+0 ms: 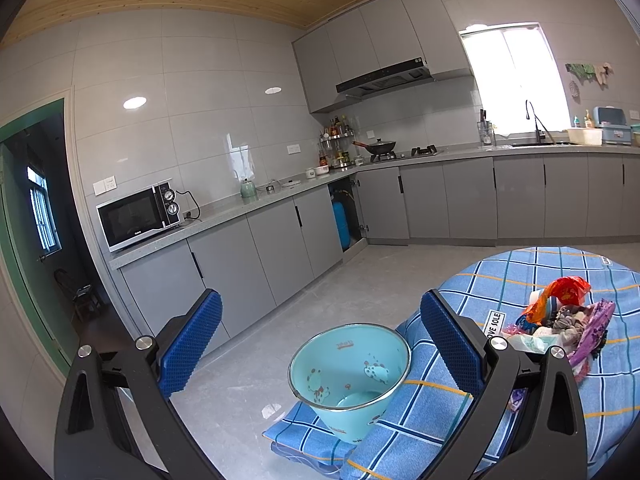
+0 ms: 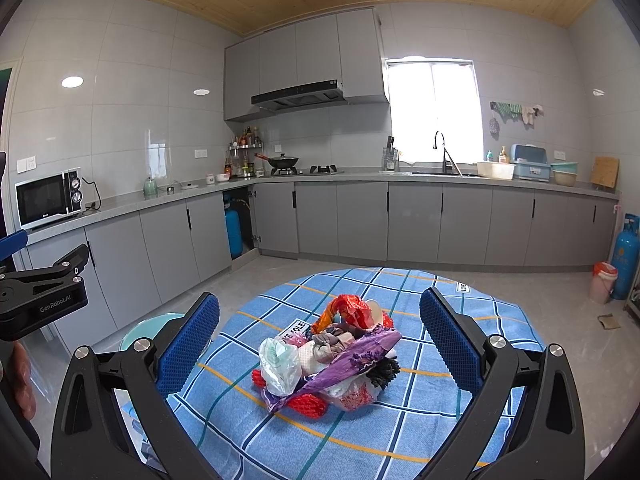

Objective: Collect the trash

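Grey kitchen cabinets and a tiled floor surround a round table (image 2: 500, 320) covered in a blue checked cloth, and on that cloth sits the trash pile (image 2: 328, 356), one loose heap of crumpled plastic bags, red netting, a purple wrapper and some grey rag-like scraps, too tangled to count piece by piece. The right gripper (image 2: 320, 344) hangs with its two blue-padded fingers spread wide and empty, and the pile lies ahead of them, roughly centred in the gap between the tips. The left gripper (image 1: 320, 344) is likewise spread wide and holds nothing; ahead of and between its fingers stands one light blue bin (image 1: 350, 378), open-mouthed and looking empty, on a blue-clothed seat just beside the table edge, while the pile sits beyond its right finger. As I judge it, the step in hand is the first grab: the right fingers should come down around a bunched part of the heap, such as the purple wrapper on top, and close firmly, since thin bags slip and a shallow pinch may lift only one scrap. Counted: one pile, one bin, two grippers.
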